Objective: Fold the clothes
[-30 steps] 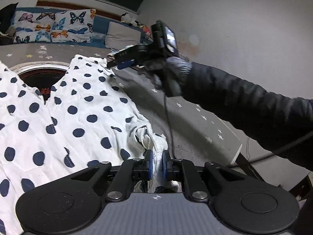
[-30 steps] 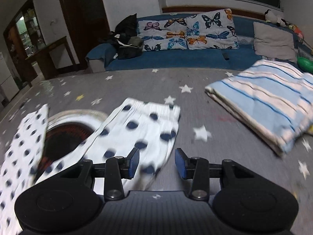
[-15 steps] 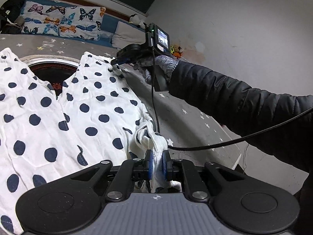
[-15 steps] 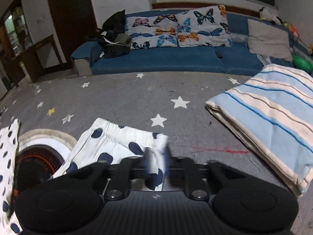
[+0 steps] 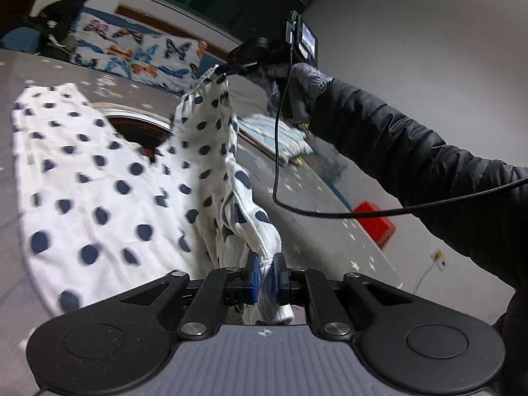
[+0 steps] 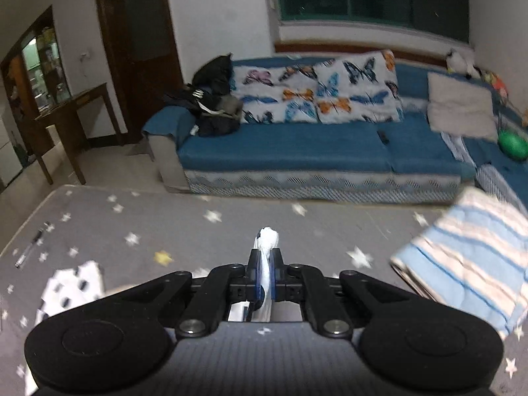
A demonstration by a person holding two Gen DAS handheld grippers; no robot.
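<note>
A white garment with dark blue polka dots [image 5: 99, 178] lies on the grey star-patterned surface [image 5: 313, 231]. My left gripper [image 5: 264, 272] is shut on one corner of it, near me. My right gripper [image 6: 264, 275] is shut on another corner, a white bunch between the pads. In the left wrist view the right gripper [image 5: 227, 67] holds that corner lifted above the surface, so the right edge of the garment hangs in a raised strip between the two grippers. The other side [image 6: 71, 288] still lies flat.
A folded blue-and-white striped cloth [image 6: 472, 254] lies on the surface to the right. A pen [image 6: 31, 244] lies at the far left edge. A red box [image 5: 374, 222] sits beyond the right edge. A blue sofa [image 6: 313, 145] with butterfly cushions stands behind.
My right gripper closed on the far corner of the garment and lifted it up off the surface. My left gripper stayed shut on its corner and rose slightly.
</note>
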